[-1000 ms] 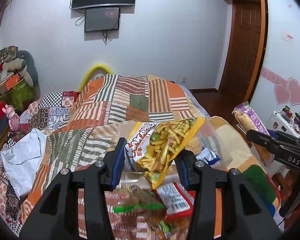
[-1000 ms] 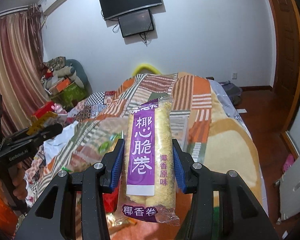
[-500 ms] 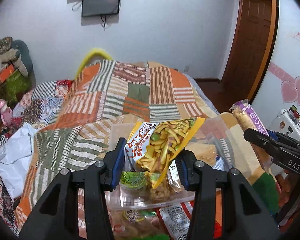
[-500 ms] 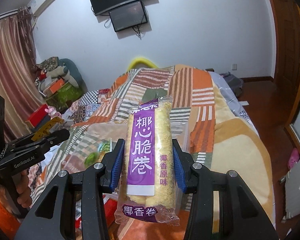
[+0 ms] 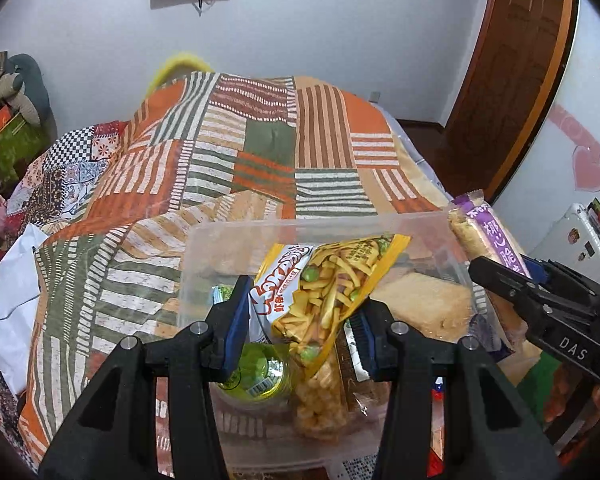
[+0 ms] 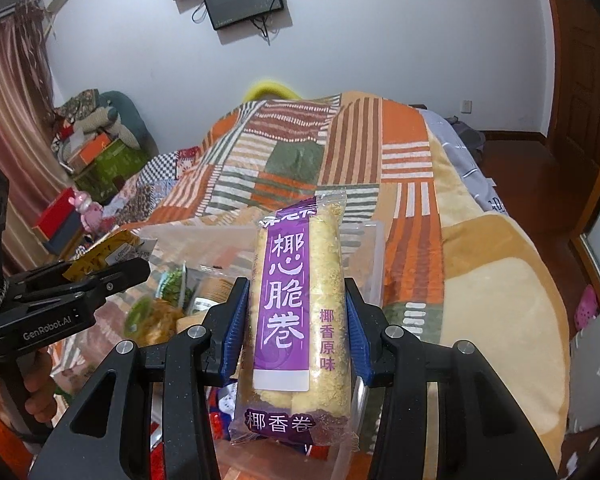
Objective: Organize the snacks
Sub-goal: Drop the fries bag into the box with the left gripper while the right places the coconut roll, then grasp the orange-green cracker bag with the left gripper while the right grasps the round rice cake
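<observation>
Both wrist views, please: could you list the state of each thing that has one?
left gripper: shut on the yellow snack bag
right gripper: shut on the purple roll pack
clear bin: lidless, holding snacks
wall screen: dark

A patchwork blanket in orange, olive green, rust and cream stripes is seen, with a black-and-white checked patch at nine o'clock. A yellow chip bag printed with green peas and red lettering is shown over a clear plastic bin. A purple-banded wrapper with white characters over pale golden rolls is shown between blue pads on black fingers. Pink hearts mark a white surface at three o'clock.
</observation>
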`<state>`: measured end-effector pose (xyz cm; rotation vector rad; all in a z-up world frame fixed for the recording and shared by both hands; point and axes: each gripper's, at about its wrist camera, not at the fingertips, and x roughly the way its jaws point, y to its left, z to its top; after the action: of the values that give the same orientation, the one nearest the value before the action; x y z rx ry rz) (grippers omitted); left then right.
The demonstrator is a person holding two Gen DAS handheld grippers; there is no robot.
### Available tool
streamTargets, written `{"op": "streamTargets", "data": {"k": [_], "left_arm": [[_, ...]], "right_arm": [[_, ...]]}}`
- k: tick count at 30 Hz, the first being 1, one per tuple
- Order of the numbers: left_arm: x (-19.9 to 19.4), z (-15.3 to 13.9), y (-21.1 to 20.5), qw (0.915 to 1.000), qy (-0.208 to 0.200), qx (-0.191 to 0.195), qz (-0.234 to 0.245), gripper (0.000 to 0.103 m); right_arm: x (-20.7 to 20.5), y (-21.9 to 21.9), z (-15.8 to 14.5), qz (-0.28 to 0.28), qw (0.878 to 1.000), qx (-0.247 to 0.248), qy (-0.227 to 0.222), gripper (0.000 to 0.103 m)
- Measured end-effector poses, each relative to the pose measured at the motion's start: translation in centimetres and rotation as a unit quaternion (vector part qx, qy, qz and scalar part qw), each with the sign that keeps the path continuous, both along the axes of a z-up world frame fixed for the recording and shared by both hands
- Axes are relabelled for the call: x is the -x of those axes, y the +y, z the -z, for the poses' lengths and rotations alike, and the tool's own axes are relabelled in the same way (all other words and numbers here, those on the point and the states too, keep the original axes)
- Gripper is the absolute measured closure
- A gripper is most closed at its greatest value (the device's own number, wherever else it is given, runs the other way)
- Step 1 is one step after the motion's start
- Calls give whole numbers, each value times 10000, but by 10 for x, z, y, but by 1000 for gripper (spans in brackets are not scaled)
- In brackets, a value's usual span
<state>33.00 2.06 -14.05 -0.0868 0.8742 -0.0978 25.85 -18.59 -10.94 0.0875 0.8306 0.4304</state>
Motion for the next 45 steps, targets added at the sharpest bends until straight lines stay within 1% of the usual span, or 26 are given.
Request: {"op": "streamTargets", "data": {"k": [4,7,8,10,12,15,19,22,28,34,36,41,45], "left_arm": [[-3,5,-1,10000,60,12,-6,56],[0,4,-4,10000,17,-87,-1,52],[0,3,-5,10000,2,-79,15,48],[2,1,-5,10000,4,-23,51,45],[6,-3,-4,10000,-9,22,58,45],[14,-9,-2,10000,-44,13,35,45],[33,-20,1,9999,-145,-58,39,43],[50,-27,3,9997,-236,-110,37,33],[88,-36,11,9995,-307,-99,35,28],[125,-35,19,9997,-244,-75,30,27],[138,-32,21,9997,-221,-108,29,27],[167,-17,25,9999,-59,-145,68,27],[185,-5,25,9998,51,-179,80,26]], "right_arm": [[0,3,3,-35,9999,115,20,61],[3,3,0,-41,9999,150,-10,61],[4,2,-2,-35,9999,147,-12,61],[4,0,-3,-22,9999,114,-4,60],[6,-2,-7,-20,10000,71,-19,59],[13,-5,-13,-55,10000,8,-58,55],[27,-5,-22,-115,9998,-19,-170,49],[41,-5,-29,-208,9995,-56,-229,46],[71,0,-34,-411,9987,-55,-285,39],[97,1,-23,-548,9984,-42,-120,36],[106,3,-15,-602,9982,-23,10,33],[126,13,5,-715,9970,68,274,30],[132,26,21,-796,9954,165,501,29]]}}
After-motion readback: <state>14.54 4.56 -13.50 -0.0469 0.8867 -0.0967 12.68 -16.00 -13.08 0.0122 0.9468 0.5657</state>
